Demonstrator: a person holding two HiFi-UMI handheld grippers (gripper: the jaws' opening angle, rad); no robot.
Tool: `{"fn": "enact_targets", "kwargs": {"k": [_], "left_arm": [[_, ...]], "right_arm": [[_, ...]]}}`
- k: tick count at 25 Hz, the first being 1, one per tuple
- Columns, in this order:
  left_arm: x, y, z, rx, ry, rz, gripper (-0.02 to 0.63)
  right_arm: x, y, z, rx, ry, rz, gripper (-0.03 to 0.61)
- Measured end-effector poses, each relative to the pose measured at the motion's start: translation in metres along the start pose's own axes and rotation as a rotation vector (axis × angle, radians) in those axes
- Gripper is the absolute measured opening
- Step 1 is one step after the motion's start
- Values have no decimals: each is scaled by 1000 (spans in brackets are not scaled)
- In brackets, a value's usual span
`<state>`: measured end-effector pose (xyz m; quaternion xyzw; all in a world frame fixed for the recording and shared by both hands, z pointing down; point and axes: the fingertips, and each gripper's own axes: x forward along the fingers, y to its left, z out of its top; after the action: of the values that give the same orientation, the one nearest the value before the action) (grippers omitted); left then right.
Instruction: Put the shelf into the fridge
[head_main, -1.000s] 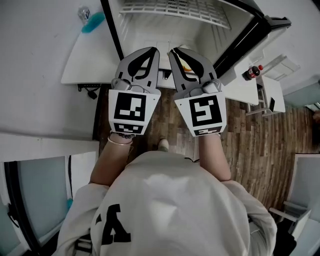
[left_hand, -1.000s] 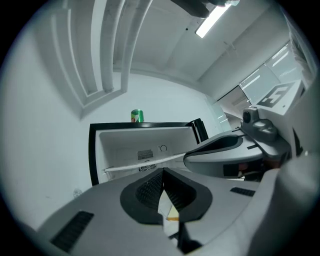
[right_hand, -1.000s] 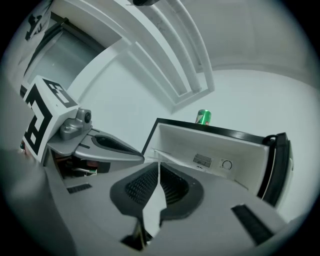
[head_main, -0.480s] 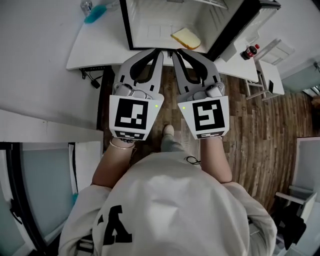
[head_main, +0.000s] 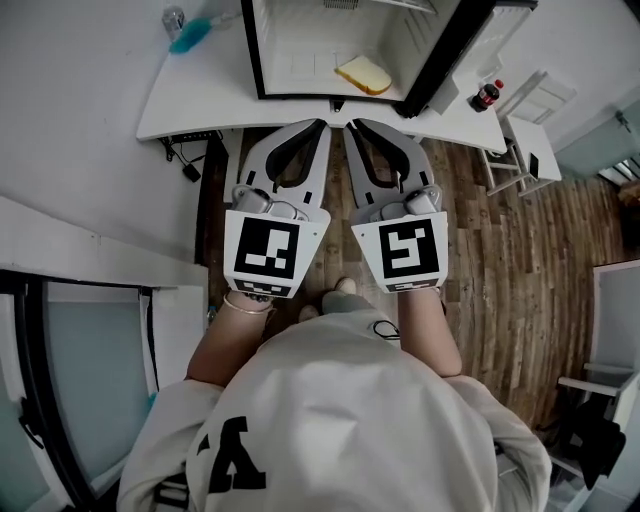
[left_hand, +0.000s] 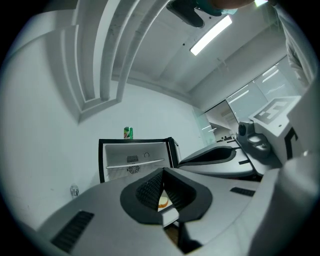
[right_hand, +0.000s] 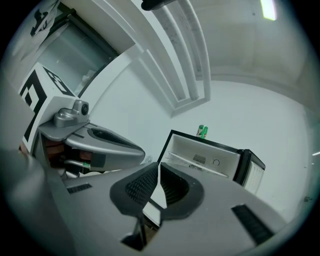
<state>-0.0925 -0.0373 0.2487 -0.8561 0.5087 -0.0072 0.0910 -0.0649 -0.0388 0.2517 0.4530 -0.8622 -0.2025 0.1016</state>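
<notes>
The small fridge (head_main: 300, 60) stands open on a white counter, its door (head_main: 450, 50) swung to the right. A white wire shelf (left_hand: 135, 164) sits across its upper part, also visible in the right gripper view as the shelf (right_hand: 195, 165). A yellow slab (head_main: 363, 73) lies on the fridge floor. My left gripper (head_main: 322, 124) and right gripper (head_main: 350, 126) are side by side just short of the counter's front edge, pointing at the fridge. Both are shut with nothing between the jaws. A green can (left_hand: 128, 132) stands on top of the fridge.
The white counter (head_main: 200, 100) carries a blue item and a glass (head_main: 185, 35) at the far left. A cola bottle (head_main: 485, 95) stands right of the door. A white side table (head_main: 530, 150) is at the right, cables (head_main: 185, 165) hang under the counter, and wooden floor (head_main: 500, 250) lies below.
The person has stepped back: both grippers have drawn out of the fridge opening and now sit in front of the counter. The fridge looks smaller and farther away. The jaws stay shut.
</notes>
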Motion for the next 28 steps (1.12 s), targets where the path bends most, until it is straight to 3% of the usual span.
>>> {"fn": "enact_targets", "kwargs": {"k": [10,15,22,28], "left_arm": [[-15,-40,15,59,3,-21,6],[-26,-71,21,19,-6,-19,6],[-48,-139,20,-19,15,-16,6],[-80,-189,28,-39,14,18,6]], "right_arm": [[-39,-3,5,-26,-39,-29,38],[-78,-1,12,41,-64,-11,38],[-152,-17,0,79,-61,-50,38],[-211,-11,-1,88,-80,-18,38]]}}
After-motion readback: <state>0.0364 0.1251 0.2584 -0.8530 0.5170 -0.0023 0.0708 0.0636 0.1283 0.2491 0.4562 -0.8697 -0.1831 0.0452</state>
